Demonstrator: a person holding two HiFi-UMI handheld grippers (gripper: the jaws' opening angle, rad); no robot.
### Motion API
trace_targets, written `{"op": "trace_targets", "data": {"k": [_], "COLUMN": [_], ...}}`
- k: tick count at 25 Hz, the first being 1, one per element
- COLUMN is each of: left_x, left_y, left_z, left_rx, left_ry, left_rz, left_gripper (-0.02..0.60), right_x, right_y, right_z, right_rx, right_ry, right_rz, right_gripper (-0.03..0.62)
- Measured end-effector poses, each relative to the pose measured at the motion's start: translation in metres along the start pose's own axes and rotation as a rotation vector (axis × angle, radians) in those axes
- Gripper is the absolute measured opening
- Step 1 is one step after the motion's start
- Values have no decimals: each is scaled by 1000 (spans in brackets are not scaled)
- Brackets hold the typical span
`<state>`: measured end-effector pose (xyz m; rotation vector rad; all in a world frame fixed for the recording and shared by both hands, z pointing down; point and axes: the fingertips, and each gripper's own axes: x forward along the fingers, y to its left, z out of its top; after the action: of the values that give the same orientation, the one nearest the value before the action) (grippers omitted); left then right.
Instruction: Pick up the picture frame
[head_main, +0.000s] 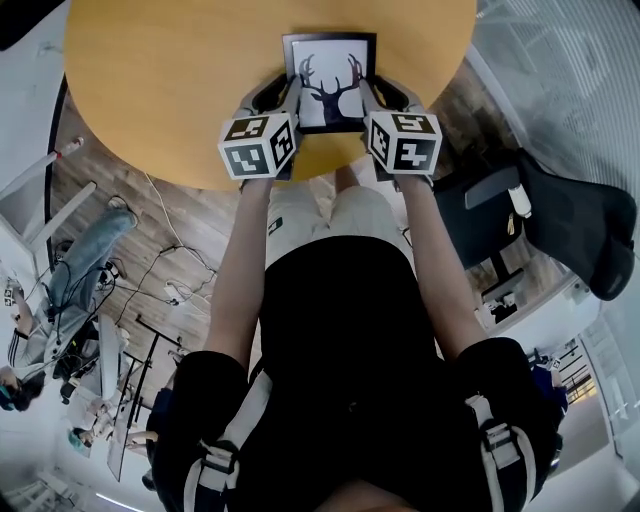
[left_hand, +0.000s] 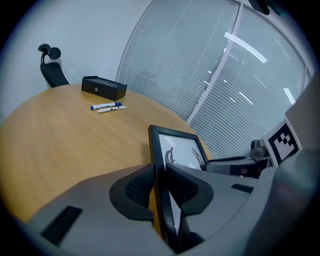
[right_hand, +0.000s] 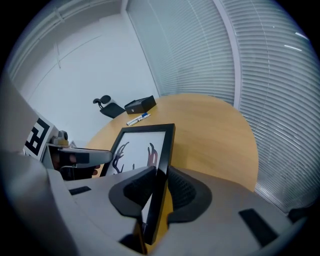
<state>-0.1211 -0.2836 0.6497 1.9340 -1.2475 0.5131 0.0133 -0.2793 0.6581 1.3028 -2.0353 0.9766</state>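
Both clamped: left tool (head_main: 280, 98) and right tool (head_main: 380, 96) each pinch a side rail of the picture frame (head_main: 329, 85), held over the wooden surface (head_main: 160, 80) near its edge. Looks light and rigid, glazed front probably slick and fragile; rails are the right hold

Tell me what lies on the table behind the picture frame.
Behind the picture frame the table is bare wood, then come two pens and a black box. The patch directly under the frame is covered.
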Motion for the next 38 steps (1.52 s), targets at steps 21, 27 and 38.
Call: {"op": "trace_targets", "data": {"k": [21,27,38], "left_x": [-82,-105,-165], "left_y": [-94,-81,-107], "left_z": [113,142,197], "left_rx": [87,119,207], "left_ry": [-280,-343,-487], "left_rz": [42,44,59], "left_gripper": [83,83,83], "right_x": [-121,-127,-184], "right_y": [2,29,58], "right_z": [119,150,202], "right_rx": [-160,-206,-249], "right_ry": [-268,-325,-477], "right_rz": [28,29,66], "right_gripper": [89,89,89]}}
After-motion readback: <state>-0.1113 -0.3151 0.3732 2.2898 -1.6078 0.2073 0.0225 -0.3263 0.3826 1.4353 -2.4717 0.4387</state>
